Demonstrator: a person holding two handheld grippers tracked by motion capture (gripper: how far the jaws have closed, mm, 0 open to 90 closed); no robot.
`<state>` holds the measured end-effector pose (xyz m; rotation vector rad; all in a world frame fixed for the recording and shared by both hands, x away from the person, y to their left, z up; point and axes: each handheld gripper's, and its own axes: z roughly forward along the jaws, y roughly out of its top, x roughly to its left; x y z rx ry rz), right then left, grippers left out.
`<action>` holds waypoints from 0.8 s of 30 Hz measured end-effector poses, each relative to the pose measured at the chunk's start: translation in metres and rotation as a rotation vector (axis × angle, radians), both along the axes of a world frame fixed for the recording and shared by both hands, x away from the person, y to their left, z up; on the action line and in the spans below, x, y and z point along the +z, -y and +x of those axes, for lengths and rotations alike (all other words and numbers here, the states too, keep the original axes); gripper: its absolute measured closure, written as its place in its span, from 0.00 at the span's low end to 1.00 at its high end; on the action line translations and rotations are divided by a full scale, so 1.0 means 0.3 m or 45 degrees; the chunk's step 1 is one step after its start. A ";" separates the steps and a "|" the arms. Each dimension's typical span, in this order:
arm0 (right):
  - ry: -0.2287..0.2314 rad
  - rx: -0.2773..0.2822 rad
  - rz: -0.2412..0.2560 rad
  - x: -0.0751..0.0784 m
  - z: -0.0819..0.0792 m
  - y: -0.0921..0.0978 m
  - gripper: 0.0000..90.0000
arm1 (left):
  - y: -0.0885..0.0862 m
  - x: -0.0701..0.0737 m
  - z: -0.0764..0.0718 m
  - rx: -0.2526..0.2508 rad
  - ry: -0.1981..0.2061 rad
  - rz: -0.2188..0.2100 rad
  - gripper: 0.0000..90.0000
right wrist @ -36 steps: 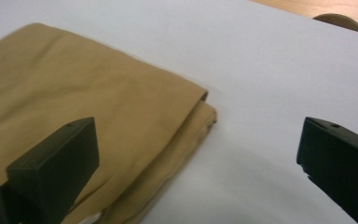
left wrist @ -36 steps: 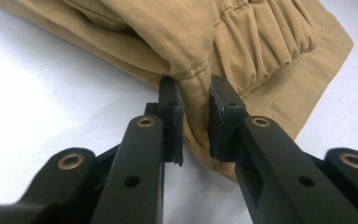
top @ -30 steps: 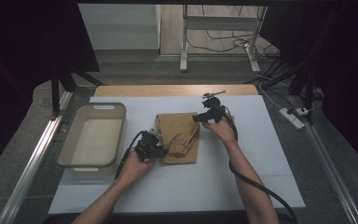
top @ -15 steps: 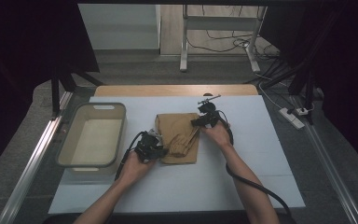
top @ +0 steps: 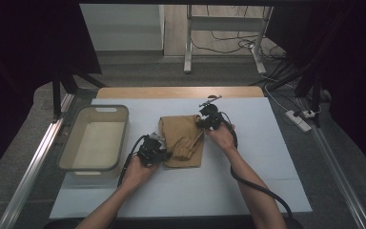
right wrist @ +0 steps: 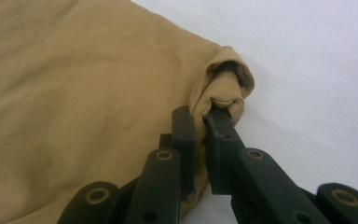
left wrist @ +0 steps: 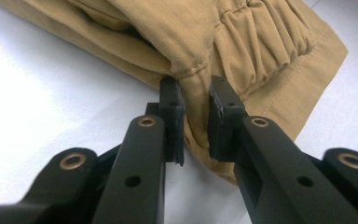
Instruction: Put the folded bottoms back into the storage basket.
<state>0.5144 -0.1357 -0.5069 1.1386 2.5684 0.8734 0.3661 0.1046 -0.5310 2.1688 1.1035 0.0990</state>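
Black jaws of the left gripper (left wrist: pixel 193 126) are pinched onto a hemmed fold of the tan garment (left wrist: pixel 242 51), cloth squeezed between the pads. Gathered elastic waistband sits just beyond the pinch point. Right gripper (right wrist: pixel 201 140) likewise clamped on a bunched corner of the same tan garment (right wrist: pixel 74 93), fabric puckered up around the pads.

From above: left gripper (top: pixel 158 153) at the garment's near-left edge, right gripper (top: pixel 205 122) at its far-right corner. Tan garment (top: pixel 183 140) lies folded in a rough rectangle near mid-table on the white table cover (top: pixel 267 157), mostly flat, lifted slightly at both grip points. Person's hands hold both grippers, forearms coming in from the near edge; black cable trails back from the right one.

Plastic bin (top: pixel 71 143) sits just left of the garment, near the left gripper, not touching the cloth. Power strip (top: pixel 299 120) on the floor off the right edge.
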 end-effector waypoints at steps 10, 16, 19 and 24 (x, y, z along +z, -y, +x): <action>0.058 0.058 0.038 0.069 -0.023 -0.007 0.92 | -0.006 0.048 0.001 0.047 -0.018 -0.027 0.87; 0.071 0.092 0.054 0.106 -0.041 -0.014 0.92 | -0.027 0.102 -0.002 0.071 -0.002 -0.010 0.87; 0.081 0.105 0.069 0.125 -0.047 -0.015 0.92 | -0.041 0.123 -0.007 0.074 0.005 -0.022 0.87; 0.096 0.109 0.116 0.163 -0.063 -0.014 0.92 | -0.035 0.163 -0.029 0.051 0.088 0.047 0.87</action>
